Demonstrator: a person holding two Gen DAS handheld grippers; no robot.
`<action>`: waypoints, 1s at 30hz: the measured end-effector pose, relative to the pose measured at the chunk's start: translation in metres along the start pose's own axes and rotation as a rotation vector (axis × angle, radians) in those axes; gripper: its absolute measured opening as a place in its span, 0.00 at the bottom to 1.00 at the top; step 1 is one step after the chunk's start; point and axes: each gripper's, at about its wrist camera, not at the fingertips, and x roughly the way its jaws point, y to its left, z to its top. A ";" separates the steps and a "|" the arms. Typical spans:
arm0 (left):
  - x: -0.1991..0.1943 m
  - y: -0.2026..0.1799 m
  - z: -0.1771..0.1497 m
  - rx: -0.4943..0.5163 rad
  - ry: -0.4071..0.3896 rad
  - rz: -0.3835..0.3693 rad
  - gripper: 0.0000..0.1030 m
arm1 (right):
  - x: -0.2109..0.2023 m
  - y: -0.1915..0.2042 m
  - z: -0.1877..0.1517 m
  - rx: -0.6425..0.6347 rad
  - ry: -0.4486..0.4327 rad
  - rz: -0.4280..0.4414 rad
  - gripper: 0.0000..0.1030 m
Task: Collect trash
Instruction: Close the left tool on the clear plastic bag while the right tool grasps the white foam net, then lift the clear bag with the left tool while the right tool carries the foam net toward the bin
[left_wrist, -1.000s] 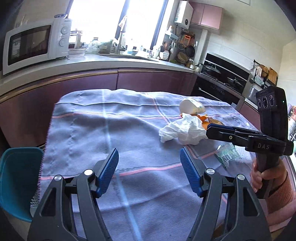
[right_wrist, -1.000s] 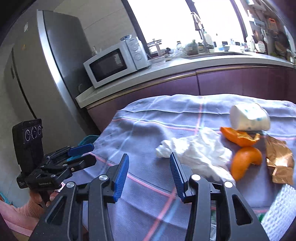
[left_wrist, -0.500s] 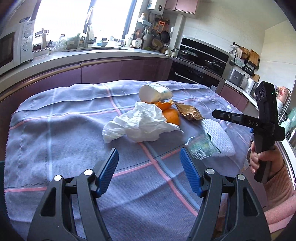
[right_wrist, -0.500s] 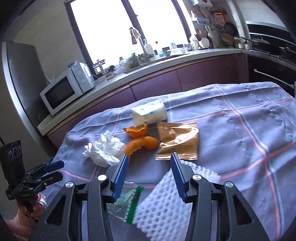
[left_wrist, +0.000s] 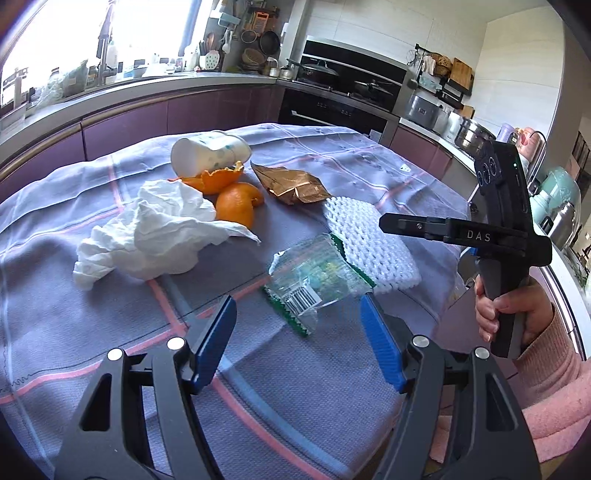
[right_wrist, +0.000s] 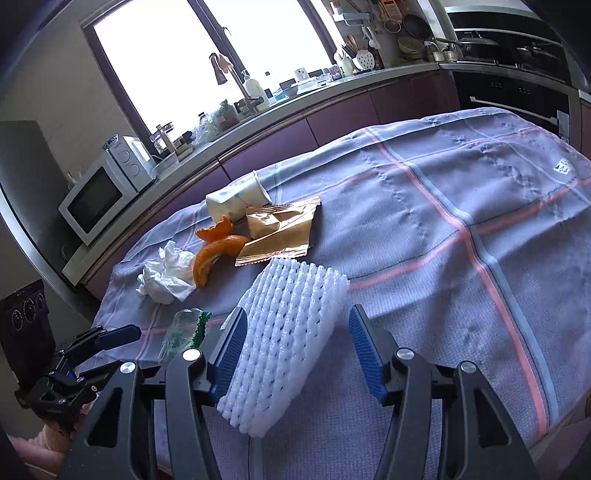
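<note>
A: On the grey-blue checked tablecloth (left_wrist: 369, 166) the trash lies in one loose cluster. Where are your grippers?

B: Your left gripper (left_wrist: 298, 334) hangs over the near edge, its blue pads apart with nothing between them; just beyond them lies the clear plastic wrapper with a green serrated edge and a barcode (left_wrist: 314, 282).

A: And the right?

B: Your right gripper (right_wrist: 293, 349) has just been opening its jaws. The white foam mesh fruit sleeve (right_wrist: 291, 325) lies between them; the left pad looks right against its edge, the right pad stands clear, so it is not clamped.

A: The rest?

B: Further back, the crumpled white tissue (left_wrist: 155, 232) touches the curled orange peel pieces (left_wrist: 236, 203). Behind the peel, the white paper cup with teal dots (left_wrist: 207, 151) lies on its side. The torn golden-brown foil packet (left_wrist: 291, 184) sits beside the peel, touching the far end of the foam sleeve.

A: Your hand?

B: Your right hand (left_wrist: 509, 314), in a pink sleeve (left_wrist: 554, 373), grips the black handle.
</note>
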 end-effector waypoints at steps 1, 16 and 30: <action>0.004 -0.003 0.001 0.003 0.008 -0.004 0.67 | 0.001 0.001 -0.001 0.000 0.003 0.006 0.54; 0.042 -0.007 0.010 -0.003 0.121 0.007 0.31 | 0.007 -0.004 -0.010 0.037 0.034 0.068 0.41; 0.010 0.001 0.005 -0.035 0.061 0.007 0.30 | -0.011 0.005 -0.003 0.022 -0.011 0.111 0.15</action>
